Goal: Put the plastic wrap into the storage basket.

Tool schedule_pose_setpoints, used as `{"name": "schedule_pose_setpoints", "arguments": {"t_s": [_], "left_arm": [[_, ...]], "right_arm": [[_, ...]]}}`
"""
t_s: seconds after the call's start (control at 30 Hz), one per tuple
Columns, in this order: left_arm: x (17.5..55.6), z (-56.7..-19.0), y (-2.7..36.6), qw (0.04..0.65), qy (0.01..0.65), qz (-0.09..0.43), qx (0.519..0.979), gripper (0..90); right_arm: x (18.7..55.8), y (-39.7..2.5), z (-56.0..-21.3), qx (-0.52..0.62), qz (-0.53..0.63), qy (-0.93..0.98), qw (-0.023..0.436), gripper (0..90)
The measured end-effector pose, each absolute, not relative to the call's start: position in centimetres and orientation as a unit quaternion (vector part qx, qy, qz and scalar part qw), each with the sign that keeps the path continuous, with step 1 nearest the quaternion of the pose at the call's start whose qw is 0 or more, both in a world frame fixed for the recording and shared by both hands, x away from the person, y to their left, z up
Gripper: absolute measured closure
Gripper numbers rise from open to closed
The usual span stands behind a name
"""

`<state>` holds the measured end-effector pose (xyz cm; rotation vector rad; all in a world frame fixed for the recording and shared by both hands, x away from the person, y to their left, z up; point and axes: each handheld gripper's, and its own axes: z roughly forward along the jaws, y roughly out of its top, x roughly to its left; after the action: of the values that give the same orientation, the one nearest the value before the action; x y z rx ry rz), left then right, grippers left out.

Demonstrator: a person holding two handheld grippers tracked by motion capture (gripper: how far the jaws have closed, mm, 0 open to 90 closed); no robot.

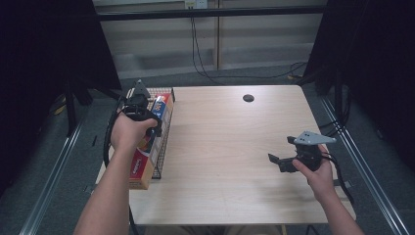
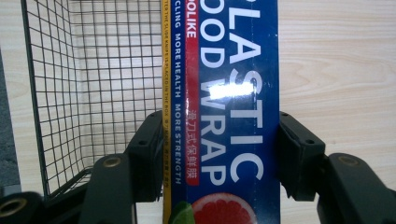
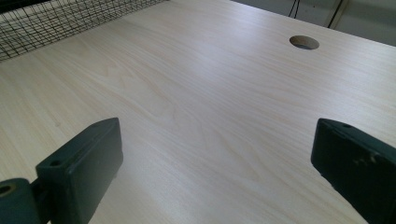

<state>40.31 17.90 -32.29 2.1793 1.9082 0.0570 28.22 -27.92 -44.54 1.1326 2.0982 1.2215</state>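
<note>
Blue plastic wrap box point(image 2: 224, 116) sat clamped across its width in the left gripper point(image 2: 219, 154), long axis along the wire basket point(image 2: 93, 70) at the table's point(image 1: 235, 147) left edge; the right gripper point(image 3: 215, 172) gaped empty.

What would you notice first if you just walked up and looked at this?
The bright blue plastic wrap box, with a pink grapefruit picture, clamped between the jaws of the left gripper at the table's left edge. It sits at the wire basket there. Across the bare wooden table, the right gripper hangs open and holds nothing.
</note>
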Motion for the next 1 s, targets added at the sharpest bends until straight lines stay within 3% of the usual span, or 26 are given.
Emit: {"name": "schedule_pose_setpoints", "arguments": {"t_s": [1.0], "left_arm": [[41.1, -33.9, 20.1, 0.112, 0.680, 0.021, 0.724, 43.0]], "right_arm": [[28.3, -28.3, -44.6, 0.409, 0.445, 0.764, 0.227, 2.4]]}}
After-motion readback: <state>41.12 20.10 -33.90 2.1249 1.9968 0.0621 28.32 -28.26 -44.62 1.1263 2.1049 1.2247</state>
